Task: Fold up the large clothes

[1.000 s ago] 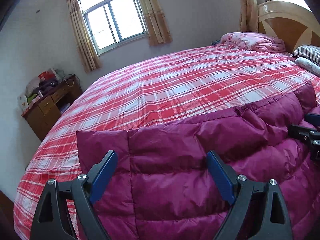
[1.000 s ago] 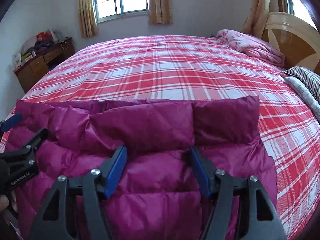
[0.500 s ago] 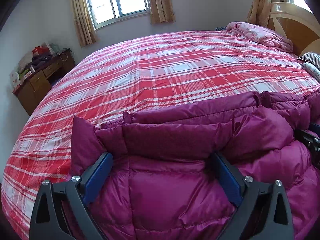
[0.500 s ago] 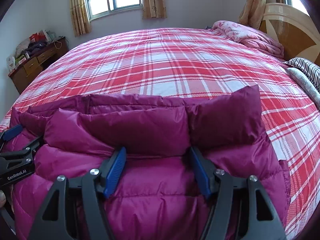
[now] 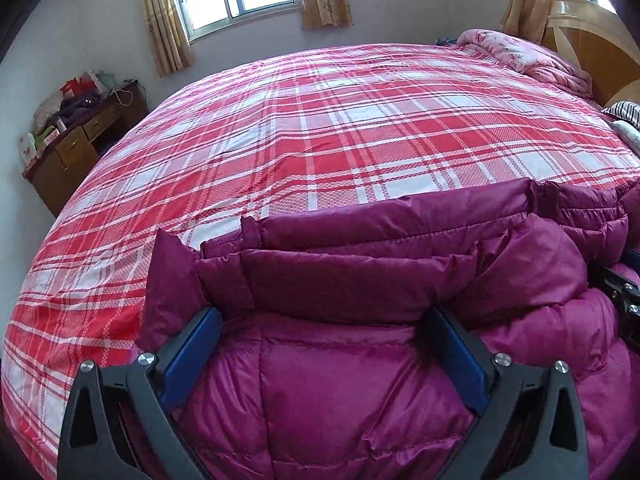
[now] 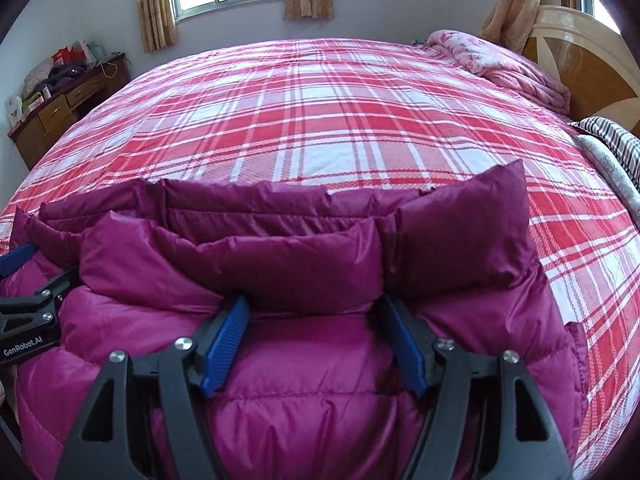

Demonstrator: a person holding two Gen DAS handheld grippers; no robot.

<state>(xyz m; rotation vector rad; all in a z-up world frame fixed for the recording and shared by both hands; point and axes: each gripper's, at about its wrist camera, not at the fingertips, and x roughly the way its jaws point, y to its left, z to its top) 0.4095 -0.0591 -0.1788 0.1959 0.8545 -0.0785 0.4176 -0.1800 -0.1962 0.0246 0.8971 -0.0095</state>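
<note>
A magenta puffer jacket (image 5: 360, 400) (image 6: 312, 380) lies on the near side of the red plaid bed cover (image 5: 340, 140) (image 6: 320, 120), its far edge doubled back into a puffy band. My left gripper (image 5: 323, 314) stands over the band's left part, jaws at their widest; fabric lies between the blue pads (image 5: 192, 352) without being squeezed. My right gripper (image 6: 314, 300) is over the right part, fingertips tucked under the band, jaws opening a little and fabric lying loose between them. Each gripper shows at the edge of the other's view: right gripper (image 5: 624, 300), left gripper (image 6: 28, 308).
A wooden desk (image 5: 80, 148) (image 6: 52, 112) piled with clutter stands by the far left wall under a curtained window. A pink quilt (image 5: 528, 56) (image 6: 500, 64) and striped pillow (image 6: 612, 144) lie by the headboard (image 5: 592, 36) at the right.
Both grippers have sunk toward the jacket and tilted down. The doubled band has bunched up against the fingertips. The left jaws stand wider than before.
</note>
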